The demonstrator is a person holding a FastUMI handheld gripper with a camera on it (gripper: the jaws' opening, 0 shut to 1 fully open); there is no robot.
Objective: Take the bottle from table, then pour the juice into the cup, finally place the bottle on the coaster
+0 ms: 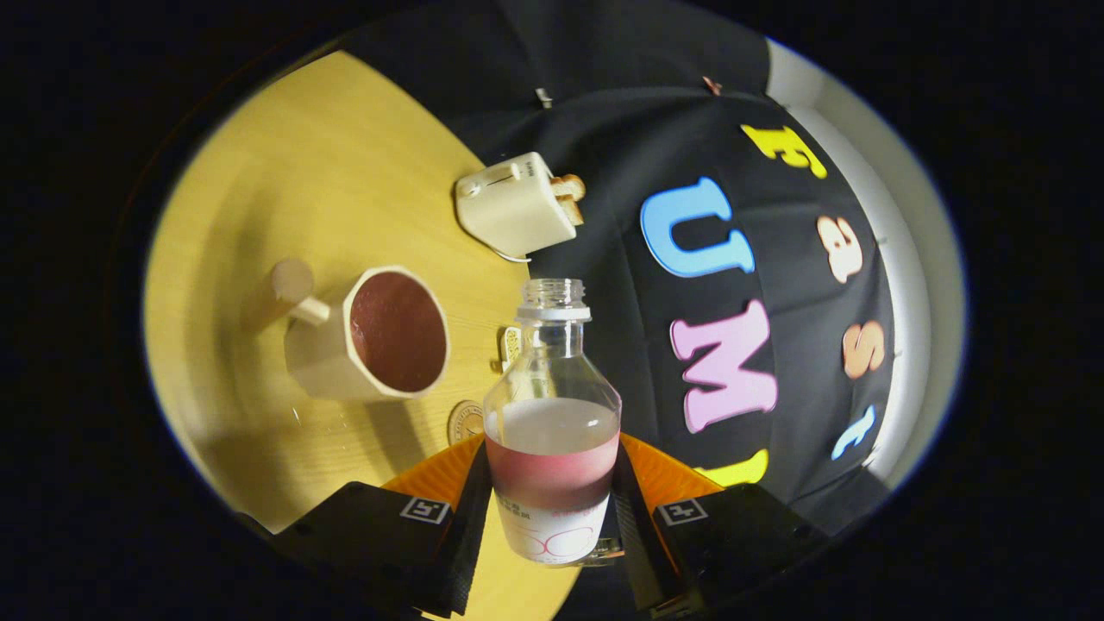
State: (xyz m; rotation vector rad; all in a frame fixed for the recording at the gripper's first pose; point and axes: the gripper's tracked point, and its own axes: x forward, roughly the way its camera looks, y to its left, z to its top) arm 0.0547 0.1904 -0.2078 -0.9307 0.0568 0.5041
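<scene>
Bottle [552,431] clamped between jaws (uncapped, seemingly upright), cup [379,336] beyond.

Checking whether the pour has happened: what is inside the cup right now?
The cup holds reddish juice across its visible interior; its bottom is covered by the liquid. The bottle, clamped in the claw, is uncapped and retains some pink juice.

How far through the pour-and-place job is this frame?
Done: the bottle is off the table, clamped between both fingers of the gripper, uncapped and upright. The cup already holds reddish juice, so pouring looks at least started; some juice is left in the bottle. Left: setting the bottle on the coaster, which lies bare just ahead of the fingers.
</scene>
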